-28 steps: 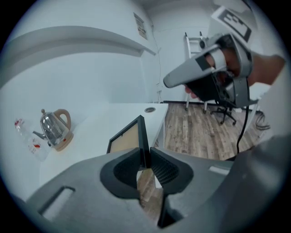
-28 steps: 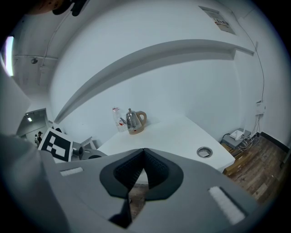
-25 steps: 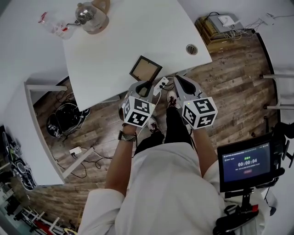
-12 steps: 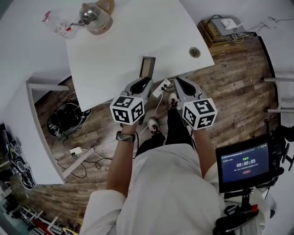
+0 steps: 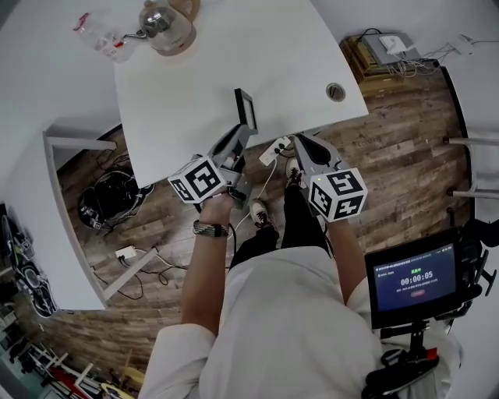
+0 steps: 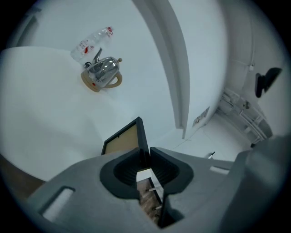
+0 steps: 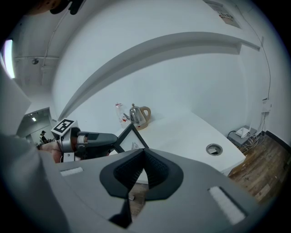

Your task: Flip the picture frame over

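Note:
The picture frame (image 5: 246,109) has a black rim and stands up on edge above the white table (image 5: 195,74) near its front edge. My left gripper (image 5: 238,139) is shut on the frame's near rim, rolled onto its side. In the left gripper view the frame's brown back (image 6: 122,140) shows just past the left gripper (image 6: 145,155). The right gripper view shows the frame's pale front (image 7: 130,140) with the left gripper (image 7: 107,139) gripping it. My right gripper (image 5: 299,142) hangs off the table's edge to the right, shut with nothing in it, as the right gripper (image 7: 143,151) shows in its own view.
A metal kettle (image 5: 166,23) and a plastic bottle (image 5: 101,39) stand at the table's far left. A round cable hole (image 5: 336,92) is at the table's right corner. A power strip (image 5: 273,148) lies on the wood floor below. A monitor (image 5: 413,277) stands at the lower right.
The frame lay flat with its brown back up; the left gripper has rolled and lifted, tipping it up onto its edge. The right gripper has stayed in place.

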The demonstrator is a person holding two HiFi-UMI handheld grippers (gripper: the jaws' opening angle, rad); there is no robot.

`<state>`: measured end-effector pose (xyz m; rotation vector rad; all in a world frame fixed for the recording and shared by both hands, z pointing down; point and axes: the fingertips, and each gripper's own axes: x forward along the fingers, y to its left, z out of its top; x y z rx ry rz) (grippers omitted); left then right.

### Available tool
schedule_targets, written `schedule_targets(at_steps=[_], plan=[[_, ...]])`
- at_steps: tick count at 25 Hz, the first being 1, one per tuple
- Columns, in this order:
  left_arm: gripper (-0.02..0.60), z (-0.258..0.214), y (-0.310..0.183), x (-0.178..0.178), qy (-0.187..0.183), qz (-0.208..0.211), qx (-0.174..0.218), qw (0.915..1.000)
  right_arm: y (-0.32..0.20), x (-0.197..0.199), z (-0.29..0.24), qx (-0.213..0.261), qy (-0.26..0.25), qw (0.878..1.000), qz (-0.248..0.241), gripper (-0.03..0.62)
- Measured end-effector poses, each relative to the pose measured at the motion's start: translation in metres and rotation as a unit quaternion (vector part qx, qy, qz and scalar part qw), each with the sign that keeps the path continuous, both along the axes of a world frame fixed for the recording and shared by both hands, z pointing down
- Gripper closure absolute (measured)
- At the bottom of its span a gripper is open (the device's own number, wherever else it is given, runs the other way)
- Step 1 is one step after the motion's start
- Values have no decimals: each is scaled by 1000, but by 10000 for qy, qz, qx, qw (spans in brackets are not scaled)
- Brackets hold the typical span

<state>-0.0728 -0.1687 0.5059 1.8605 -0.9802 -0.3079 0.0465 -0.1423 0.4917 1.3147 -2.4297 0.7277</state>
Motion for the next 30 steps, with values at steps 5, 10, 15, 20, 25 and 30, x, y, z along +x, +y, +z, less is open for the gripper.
schedule_targets(at_steps=[5,10,15,20,25,30], plan=[[508,3,0,-25,924,-625,-334,9932,-1,-4,-1,1,-2,10000,-83,592],[506,12,9,-43,1643,-1034,-600,9791,1,-10,2,-31,23,9998,-196,592],[506,21,17,-47,1764,-1024,-728,9763,1,-21,2,-37,48,9994,-342,592],[506,53,30,-58,1551,-1162,-1004,9759,1,-27,5,-69,106,9989,-453,592],[506,78,47,-58,986,-1184,-1274,9798,5,-25,6,-92,141,9986,-506,592],[499,93,52,-60,318,-1111,-1379,9837,7,-31,9,-107,203,9982,-562,592]])
